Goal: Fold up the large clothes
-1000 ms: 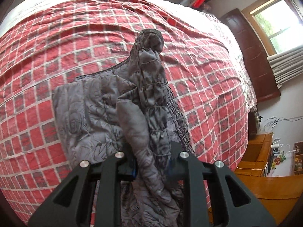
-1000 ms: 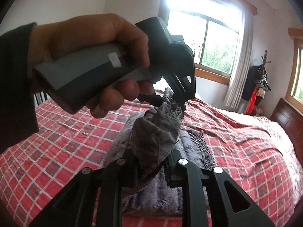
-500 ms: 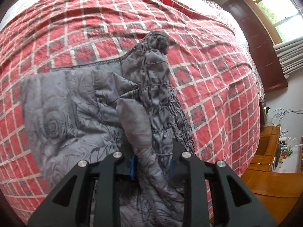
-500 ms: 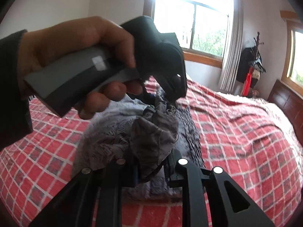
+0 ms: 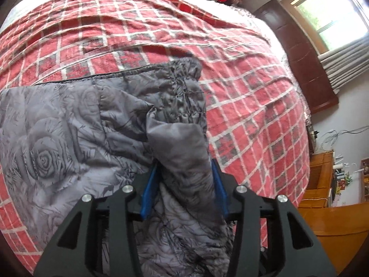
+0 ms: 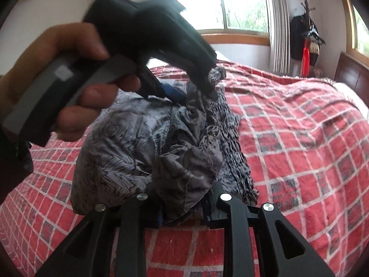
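A grey rose-print garment [image 5: 69, 127] with a gathered elastic band lies on the red checked bedspread [image 5: 242, 97]. My left gripper [image 5: 184, 168] is shut on a bunched fold of it, blue pads on both sides of the cloth. In the right wrist view the garment [image 6: 129, 152] lies folded over itself, and my right gripper [image 6: 184, 207] is shut on another bunch of it near the bedspread [image 6: 299, 138]. The left gripper [image 6: 203, 80], held in a hand, pinches the cloth just beyond, low over the bed.
A dark wooden headboard [image 5: 299, 57] and a window lie past the bed's far side. Wooden furniture [image 5: 327, 207] stands at the right. In the right wrist view a window [image 6: 219, 2], curtains and a coat rack [image 6: 304, 34] stand behind the bed.
Both grippers have come down toward the bed with the cloth. The garment has spread flatter on the bedspread, and the left gripper now sits lower and closer to the right one.
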